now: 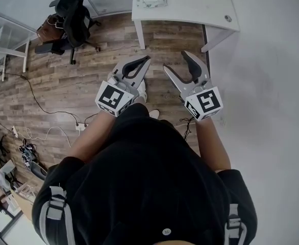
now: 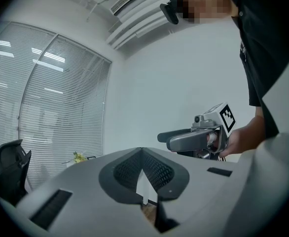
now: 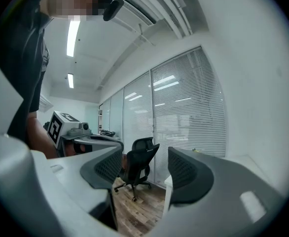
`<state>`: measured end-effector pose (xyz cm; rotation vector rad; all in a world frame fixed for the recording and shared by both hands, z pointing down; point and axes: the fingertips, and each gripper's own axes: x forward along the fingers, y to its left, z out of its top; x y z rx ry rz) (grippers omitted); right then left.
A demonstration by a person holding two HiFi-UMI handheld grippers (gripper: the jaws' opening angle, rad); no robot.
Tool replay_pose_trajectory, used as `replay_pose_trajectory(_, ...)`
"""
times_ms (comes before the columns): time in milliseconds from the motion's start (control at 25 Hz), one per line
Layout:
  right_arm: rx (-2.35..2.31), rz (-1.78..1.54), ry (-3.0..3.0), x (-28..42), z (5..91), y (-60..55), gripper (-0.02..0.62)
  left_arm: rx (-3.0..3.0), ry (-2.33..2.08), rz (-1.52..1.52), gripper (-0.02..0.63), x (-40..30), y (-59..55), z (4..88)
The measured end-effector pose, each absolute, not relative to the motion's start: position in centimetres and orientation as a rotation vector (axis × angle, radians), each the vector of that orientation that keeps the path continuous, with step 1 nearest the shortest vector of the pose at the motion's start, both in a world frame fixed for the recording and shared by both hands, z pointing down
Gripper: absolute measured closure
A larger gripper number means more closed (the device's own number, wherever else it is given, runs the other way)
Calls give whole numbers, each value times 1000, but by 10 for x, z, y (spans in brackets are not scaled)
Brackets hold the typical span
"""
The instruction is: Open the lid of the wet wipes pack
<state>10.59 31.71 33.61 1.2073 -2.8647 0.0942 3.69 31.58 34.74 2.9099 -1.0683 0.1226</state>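
**One camera overhead, two level across the room**

The head view looks steeply down past the person's torso onto the wooden floor [image 1: 78, 86], with the white table [image 1: 190, 4] at its far edge. The cameras on the left gripper [image 1: 146, 60] and right gripper [image 1: 175, 60] sit close behind their jaws, facing level toward the window blinds [image 3: 194, 107]. All three views share the office chair [image 1: 73, 9]. Each gripper view also catches the other gripper.

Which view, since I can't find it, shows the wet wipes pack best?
The head view: the wet wipes pack lies flat on the white table, far ahead of both grippers. Neither gripper view shows it recognisably.
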Motion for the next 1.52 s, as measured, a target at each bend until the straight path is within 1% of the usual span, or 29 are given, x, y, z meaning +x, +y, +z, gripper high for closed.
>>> replay_pose_trajectory(280, 1210, 93, -2850, 109, 339, 268, 295, 2914, -1061, 115, 603, 40, 269, 349)
replay_pose_trajectory(640, 1198, 93, -2814, 95, 341, 187, 295, 2904, -1039, 97, 603, 29, 185, 349)
replay_pose_trajectory(1080, 1211, 89, -2764, 55, 348, 82, 296, 2893, -1030, 82, 603, -17, 78, 357)
replay_pose_trajectory(1120, 1211, 88, -2760, 50, 349, 74, 304, 2891, -1035, 78, 603, -23, 69, 357)
replay_pose_trajectory(1520, 1232, 106, -2708, 30, 358, 16, 304, 2884, -1003, 86, 603, -50, 3, 367)
